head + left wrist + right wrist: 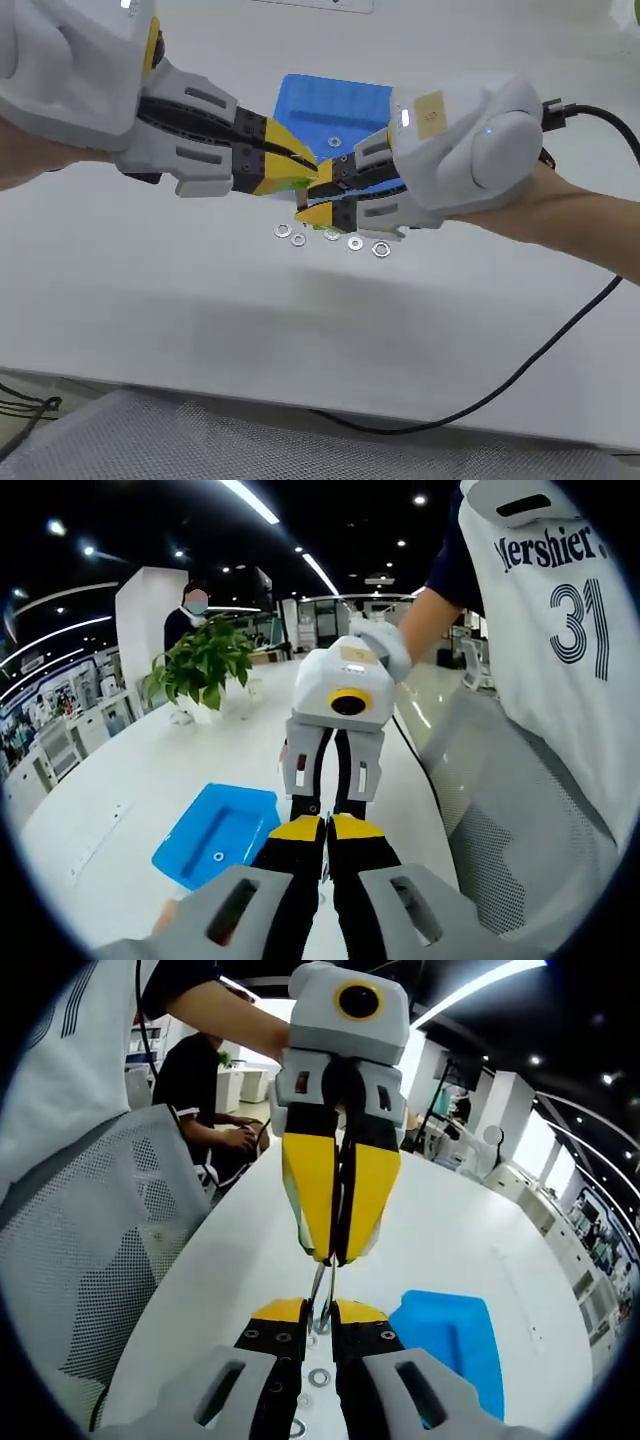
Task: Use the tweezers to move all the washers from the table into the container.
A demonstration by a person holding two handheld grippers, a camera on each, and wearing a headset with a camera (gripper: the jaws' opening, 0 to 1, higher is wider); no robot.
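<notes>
The two grippers meet nose to nose just in front of the blue container (330,100), above the white surface (200,320). The tweezers (321,1295) bridge the small gap between them as a thin metal strip.

The left gripper (335,1253) has its yellow fingers (310,1190) drawn narrow, and the tweezers stick out from between them. It seems to serve as the carrying hand, clamping the rear of the tool so that it cannot swing. The right gripper (320,1312) faces it with its own fingers (280,1312) also nearly together, and the free end of the tweezers sits in the slit between them. My reading is that this second grip is there to squeeze or steady the springy arms, since a single pinch at the back cannot close the tips.

The washers (355,243) lie in a loose row on the surface on the near side of the container, directly under the joined grippers and close to it. A single washer (334,142) already rests on the container floor, so most of the job is not yet done.

Working this close to the container keeps each carry short. The tool is held low and roughly level over the row, probably so the tips can dip to a washer with little wrist motion. The likely trouble is a flat washer slipping from the tips, or the two grips pulling against each other and twisting the tweezers.
</notes>
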